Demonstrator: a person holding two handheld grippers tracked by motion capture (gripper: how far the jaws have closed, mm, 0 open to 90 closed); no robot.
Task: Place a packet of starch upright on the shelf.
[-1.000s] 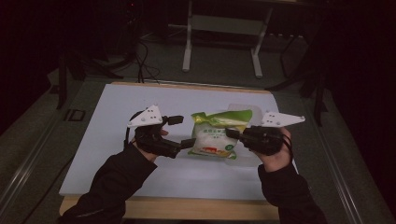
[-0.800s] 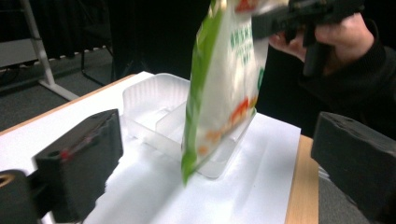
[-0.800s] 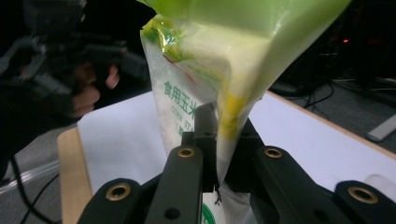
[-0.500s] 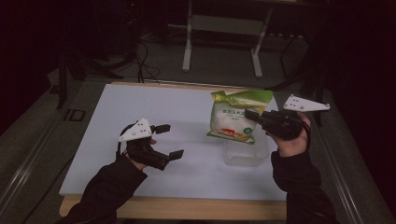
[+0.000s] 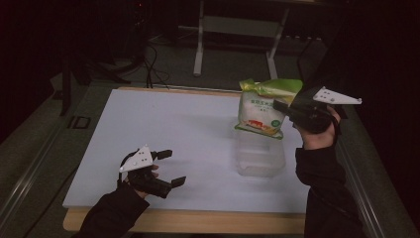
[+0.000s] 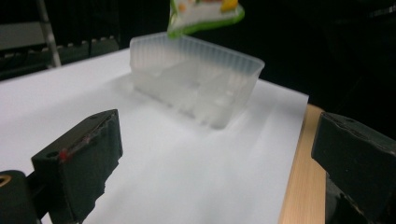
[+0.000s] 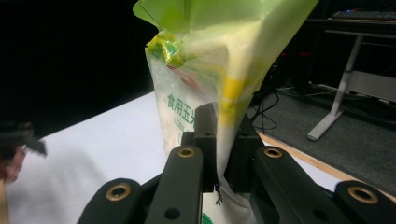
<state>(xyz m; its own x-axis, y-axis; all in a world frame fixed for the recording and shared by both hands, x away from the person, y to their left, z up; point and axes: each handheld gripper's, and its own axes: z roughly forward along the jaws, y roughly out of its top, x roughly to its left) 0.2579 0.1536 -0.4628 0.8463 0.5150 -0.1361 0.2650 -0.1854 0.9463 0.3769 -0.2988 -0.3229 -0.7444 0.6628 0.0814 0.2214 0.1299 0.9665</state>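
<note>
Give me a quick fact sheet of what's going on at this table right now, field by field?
Surface: white table
Left gripper: jaws open, empty, low over the table near its front edge
Right gripper: shut on the bag, held up in the air
Bag: green and white food pouch, hanging upright
Container: clear plastic tub, open top, standing on the table below the bag
Tub contents: looks empty

The left gripper (image 5: 168,167) sits low near the front-left part of the white table (image 5: 163,129), its 2 black jaws spread wide apart with nothing between them, held by the left hand (image 5: 141,174) in a dark sleeve. The right gripper (image 5: 278,107) is raised above the table's right side, tilted, its jaws pinched tight on a green-and-white bag (image 5: 261,109), the right hand (image 5: 317,135) gripping from below.
</note>
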